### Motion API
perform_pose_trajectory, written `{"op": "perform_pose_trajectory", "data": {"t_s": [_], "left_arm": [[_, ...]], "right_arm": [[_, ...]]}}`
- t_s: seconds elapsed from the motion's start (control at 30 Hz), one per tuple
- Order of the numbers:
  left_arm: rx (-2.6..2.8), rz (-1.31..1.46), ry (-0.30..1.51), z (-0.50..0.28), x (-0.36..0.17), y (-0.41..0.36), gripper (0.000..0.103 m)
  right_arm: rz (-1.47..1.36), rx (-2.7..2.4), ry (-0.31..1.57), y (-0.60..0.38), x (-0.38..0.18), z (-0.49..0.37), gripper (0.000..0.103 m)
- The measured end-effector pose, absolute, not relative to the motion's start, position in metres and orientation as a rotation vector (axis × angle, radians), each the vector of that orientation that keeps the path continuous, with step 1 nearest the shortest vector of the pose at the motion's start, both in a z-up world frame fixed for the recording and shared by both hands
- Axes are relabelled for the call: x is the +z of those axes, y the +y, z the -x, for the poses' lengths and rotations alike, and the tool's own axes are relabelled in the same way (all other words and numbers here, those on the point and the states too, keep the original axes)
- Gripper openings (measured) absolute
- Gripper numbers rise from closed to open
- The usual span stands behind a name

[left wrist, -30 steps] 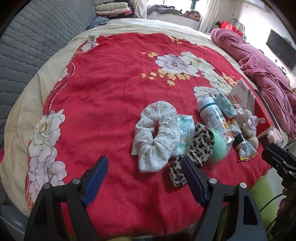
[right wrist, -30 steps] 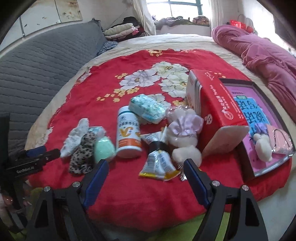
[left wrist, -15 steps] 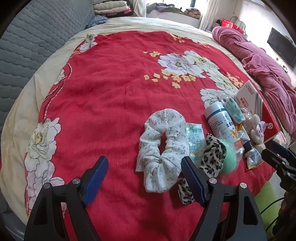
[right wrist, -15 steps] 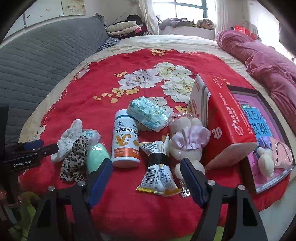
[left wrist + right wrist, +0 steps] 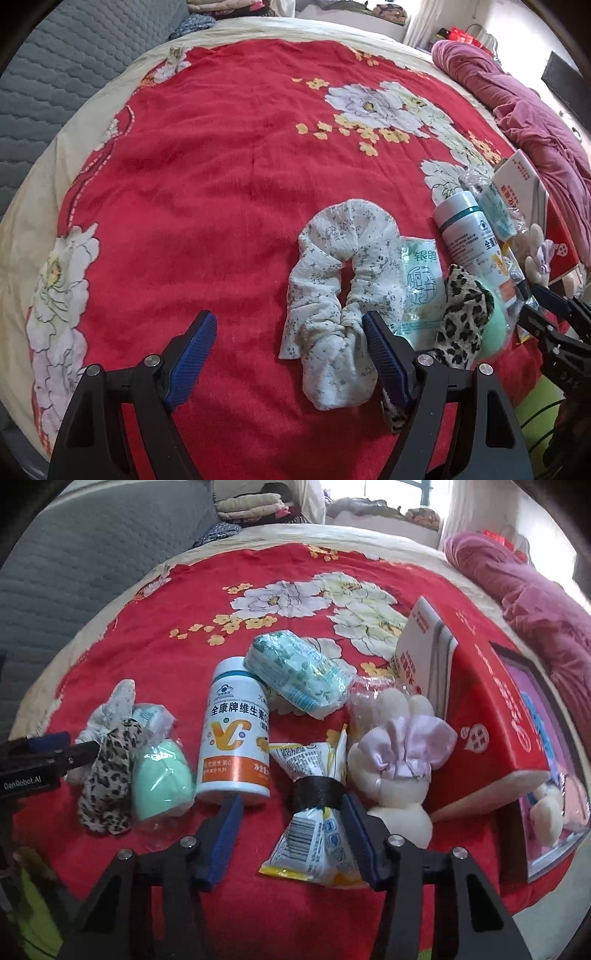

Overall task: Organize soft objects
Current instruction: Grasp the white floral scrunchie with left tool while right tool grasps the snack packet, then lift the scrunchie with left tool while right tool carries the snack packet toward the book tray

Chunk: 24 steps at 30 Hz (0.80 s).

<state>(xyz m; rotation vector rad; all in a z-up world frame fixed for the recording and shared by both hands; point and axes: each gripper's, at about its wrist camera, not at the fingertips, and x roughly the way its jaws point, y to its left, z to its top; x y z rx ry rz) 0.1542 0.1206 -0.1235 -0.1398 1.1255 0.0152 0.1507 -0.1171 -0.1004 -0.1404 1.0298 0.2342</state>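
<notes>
Black gripper frames with silver screws carry blue ribbed fingers [image 5: 384, 354].

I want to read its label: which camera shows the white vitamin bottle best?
The right wrist view: the vitamin bottle lies near the middle with its orange-and-white front label facing the camera, unobstructed. In the left wrist view the same bottle sits far right, seen obliquely, showing mostly small print on its side, with its lower end partly hidden.

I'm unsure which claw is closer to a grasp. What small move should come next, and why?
Probably ease the right claw down a little: its jaws have just been closing, and the snack packet with a black band lies between them, not yet pinched. The left claw stands wide, the white scrunchie only beside one finger.
</notes>
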Motion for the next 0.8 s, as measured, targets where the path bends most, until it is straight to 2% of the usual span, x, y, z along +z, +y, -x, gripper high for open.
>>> {"op": "perform_pose_trajectory", "data": {"t_s": [0.23,0.33,0.4,0.43,0.5,0.6,0.7,0.8], "left_arm": [[-0.009,0.159,1.125,-0.165,-0.132,0.119,0.082],[-0.013,0.151,1.118,-0.167,-0.133,0.116,0.079],[-0.027,0.165,1.120,-0.169,-0.135,0.114,0.064],[-0.029,0.163,1.116,-0.170,-0.134,0.113,0.058],[-0.026,0.150,1.119,-0.172,-0.134,0.110,0.037],[-0.045,0.173,1.122,-0.173,-0.134,0.107,0.023],[-0.068,0.186,1.115,-0.171,-0.130,0.106,0.017],[-0.078,0.195,1.083,-0.166,-0.119,0.107,0.017]], "right_arm": [[0.244,0.212,1.022,-0.110,-0.113,-0.157,0.054],[0.310,0.190,1.014,-0.105,-0.119,-0.157,0.048],[0.336,0.172,1.011,-0.105,-0.122,-0.158,0.039],[0.344,0.162,1.006,-0.106,-0.123,-0.159,0.038],[0.321,0.174,1.002,-0.111,-0.122,-0.159,0.037],[0.283,0.188,0.994,-0.116,-0.117,-0.158,0.035],[0.202,0.221,0.993,-0.125,-0.107,-0.155,0.035],[0.136,0.255,0.983,-0.132,-0.095,-0.150,0.035]]}}
